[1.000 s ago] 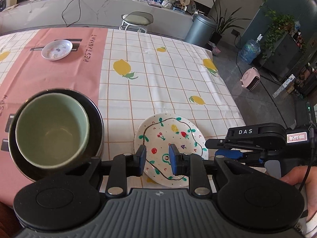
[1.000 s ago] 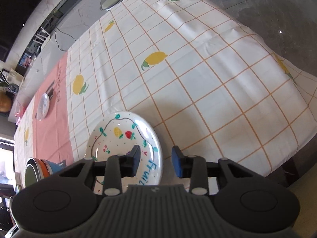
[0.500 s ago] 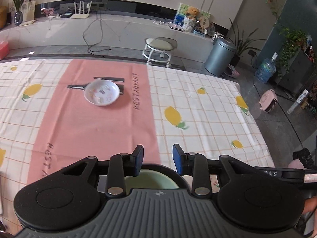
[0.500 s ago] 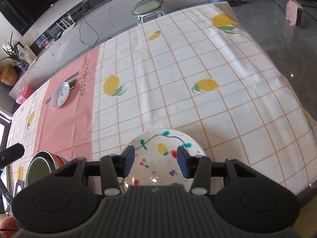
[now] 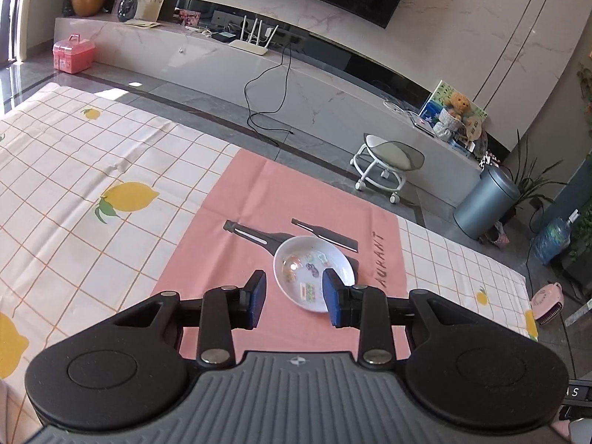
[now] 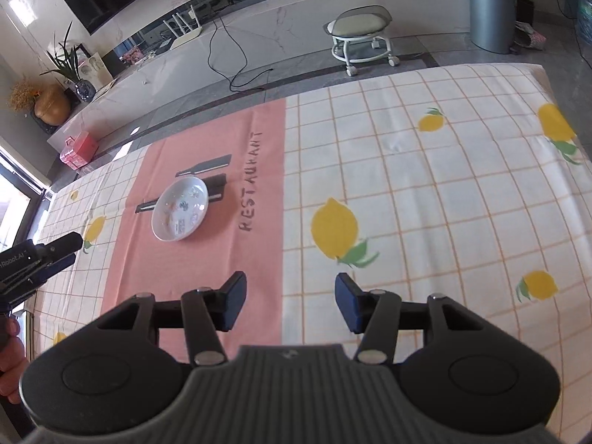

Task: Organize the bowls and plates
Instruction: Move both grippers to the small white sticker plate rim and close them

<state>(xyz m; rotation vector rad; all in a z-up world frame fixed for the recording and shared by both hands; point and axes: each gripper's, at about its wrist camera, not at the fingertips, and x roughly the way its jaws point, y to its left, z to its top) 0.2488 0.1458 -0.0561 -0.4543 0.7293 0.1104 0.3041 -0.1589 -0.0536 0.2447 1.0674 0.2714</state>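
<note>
A small white plate with colourful pictures lies on the pink runner of the checked lemon tablecloth. My left gripper hangs open just short of it, nothing between its pads; the right pad hides the plate's near right rim. In the right wrist view the same plate lies far to the upper left. My right gripper is over bare cloth, its jaws opening and empty. The left gripper shows at the left edge there, held by a hand.
Beyond the table's far edge are a wheeled stool, a grey bin, a long marble bench with a trailing black cable, and a pink box. A pink heater stands on the floor at the right.
Both views have swung away from the flowered plate and the stacked bowls, now out of view, toward the small far plate. Both grippers' jaws stand wider than before.
</note>
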